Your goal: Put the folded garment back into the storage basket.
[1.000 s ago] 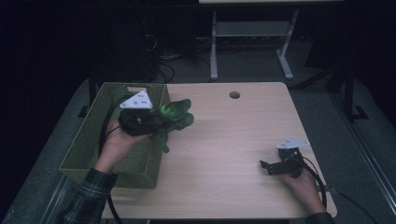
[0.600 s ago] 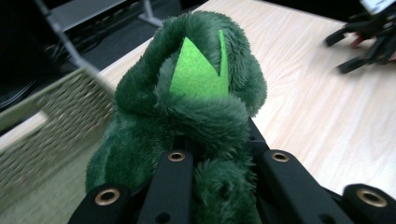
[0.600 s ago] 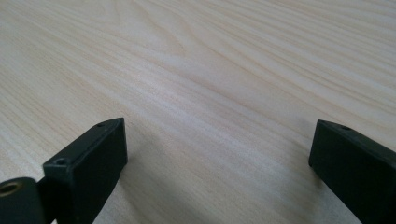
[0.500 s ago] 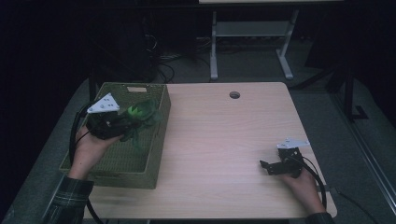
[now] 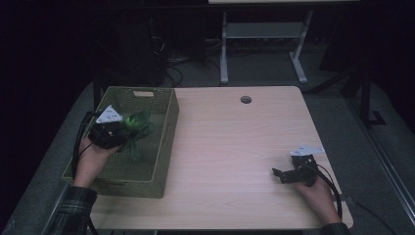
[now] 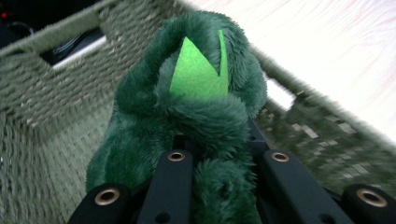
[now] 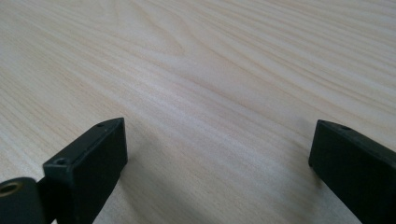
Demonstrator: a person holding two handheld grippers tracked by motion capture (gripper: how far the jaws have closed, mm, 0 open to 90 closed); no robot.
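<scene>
- High view: the left gripper [image 5: 128, 131] is held over the basket [image 5: 166, 147] at the table's [image 5: 235, 147] left edge, with the green plush [image 5: 138, 123] clamped between its jaws.
- Left gripper view: the plush [image 6: 187, 121] is pinched by the narrowed jaws, inside the woven walls [image 6: 51, 88].
- Right gripper [image 5: 280, 174] is rested on the table near the right corner, jaws spread wide, nothing held.
</scene>
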